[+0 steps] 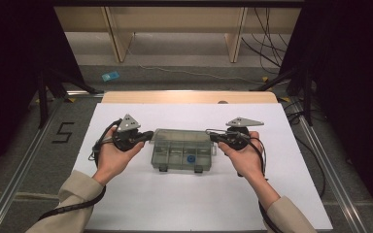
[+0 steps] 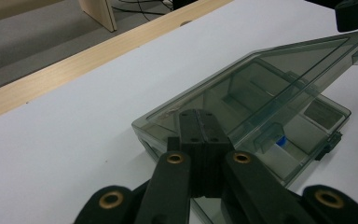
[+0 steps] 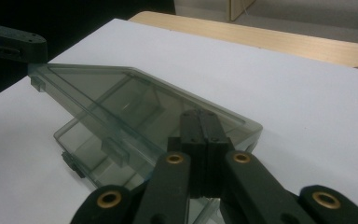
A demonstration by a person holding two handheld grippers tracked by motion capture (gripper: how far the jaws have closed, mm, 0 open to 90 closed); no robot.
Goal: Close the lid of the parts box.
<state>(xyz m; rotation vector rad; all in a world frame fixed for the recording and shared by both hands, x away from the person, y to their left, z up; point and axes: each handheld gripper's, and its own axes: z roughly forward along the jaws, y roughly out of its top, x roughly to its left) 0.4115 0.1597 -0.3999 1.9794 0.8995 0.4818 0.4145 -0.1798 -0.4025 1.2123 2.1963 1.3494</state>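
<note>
Got my left gripper (image 1: 146, 135) at the left end of the box (image 1: 182, 155) and my right gripper (image 1: 212, 137) at the right end, fingers (image 2: 200, 135) pressed together on both, nothing between them. The box sits mid-tabletop (image 1: 141, 204) on the white sheet, smoky clear plastic with compartments, lid (image 2: 279, 79) propped partway up. There's a small blue bit (image 1: 191, 158) in one front compartment.

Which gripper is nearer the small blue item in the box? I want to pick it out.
Right, though not by much. The blue item lies right of the box's middle; the right gripper is at the lid's right end, the left gripper at its left end.
</note>
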